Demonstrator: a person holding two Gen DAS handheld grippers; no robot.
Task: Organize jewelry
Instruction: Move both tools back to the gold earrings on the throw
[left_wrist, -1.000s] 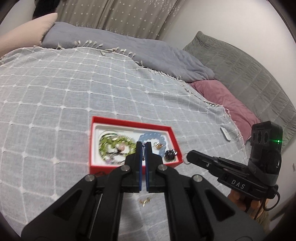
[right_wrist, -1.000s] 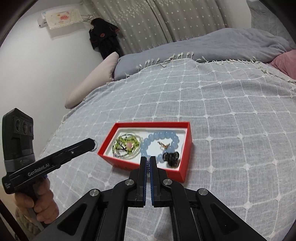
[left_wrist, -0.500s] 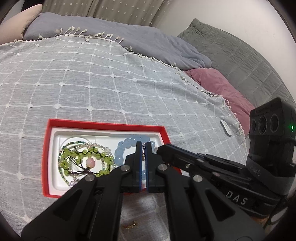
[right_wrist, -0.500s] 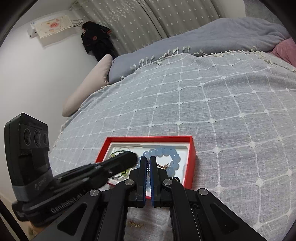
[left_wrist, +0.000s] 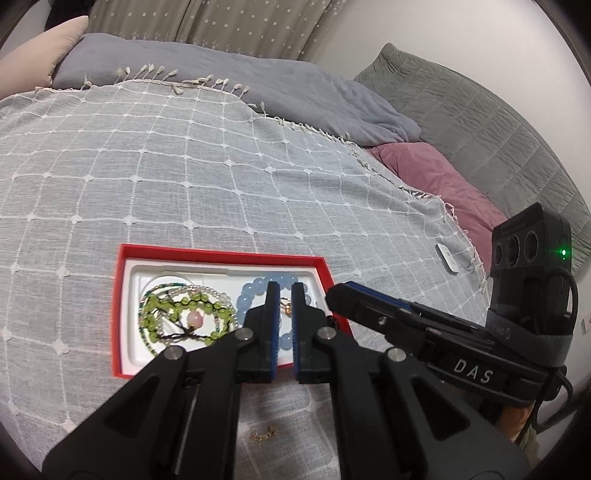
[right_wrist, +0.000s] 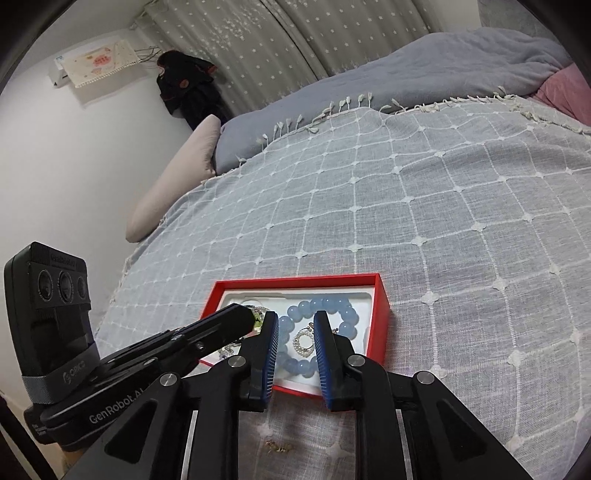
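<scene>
A red jewelry box (left_wrist: 125, 314) with a white liner lies on a grey checked bedspread (left_wrist: 184, 166). Its left half holds a tangle of green bead strands (left_wrist: 177, 314) with a pink bead, its right half a ring of pale blue beads (right_wrist: 325, 306), and a small pearl ring piece (right_wrist: 303, 341) lies inside that ring. The right gripper (right_wrist: 295, 334) hangs over the blue beads; its jaws have just been opening and now stand a little apart, with nothing pressed between the pads. The left gripper (left_wrist: 284, 297) hovers over the box's right half with only a slim gap between its jaws, gripping nothing. A small gold-coloured piece (left_wrist: 263, 435) lies on the bedspread just in front of the box, below both grippers. A small white object (left_wrist: 447, 256) rests near the bedspread's fringed edge, beside a pink pillow (left_wrist: 436, 177).
</scene>
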